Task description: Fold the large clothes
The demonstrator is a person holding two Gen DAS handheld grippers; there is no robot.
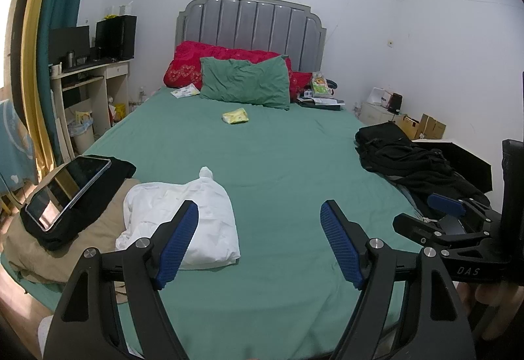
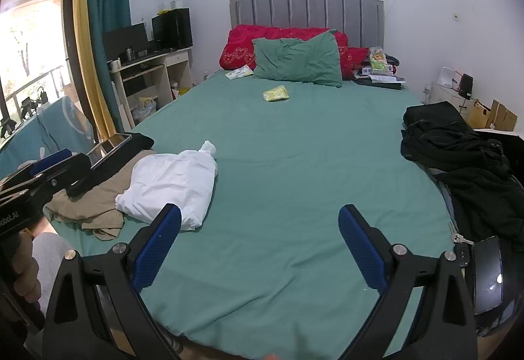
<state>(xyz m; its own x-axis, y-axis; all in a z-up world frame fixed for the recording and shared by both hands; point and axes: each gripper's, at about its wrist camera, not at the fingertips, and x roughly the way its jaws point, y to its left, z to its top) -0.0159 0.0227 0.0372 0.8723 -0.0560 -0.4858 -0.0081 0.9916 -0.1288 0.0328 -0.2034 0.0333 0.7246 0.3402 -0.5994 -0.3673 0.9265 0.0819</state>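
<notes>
A folded white garment (image 1: 183,222) lies on the green bed sheet (image 1: 278,163) at the near left; it also shows in the right wrist view (image 2: 170,183). A tan garment (image 1: 65,248) lies left of it, also in the right wrist view (image 2: 95,199). A heap of black clothes (image 1: 409,160) lies at the bed's right edge, also in the right wrist view (image 2: 458,150). My left gripper (image 1: 258,242) is open and empty above the sheet, just right of the white garment. My right gripper (image 2: 258,245) is open and empty above bare sheet.
A tablet (image 1: 65,189) rests on black cloth over the tan garment. Keys (image 2: 458,238) and a phone (image 2: 488,274) lie at the bed's near right. A green pillow (image 1: 245,85), red quilt (image 1: 196,62) and yellow packet (image 1: 235,116) lie near the headboard. A desk (image 1: 88,78) stands left.
</notes>
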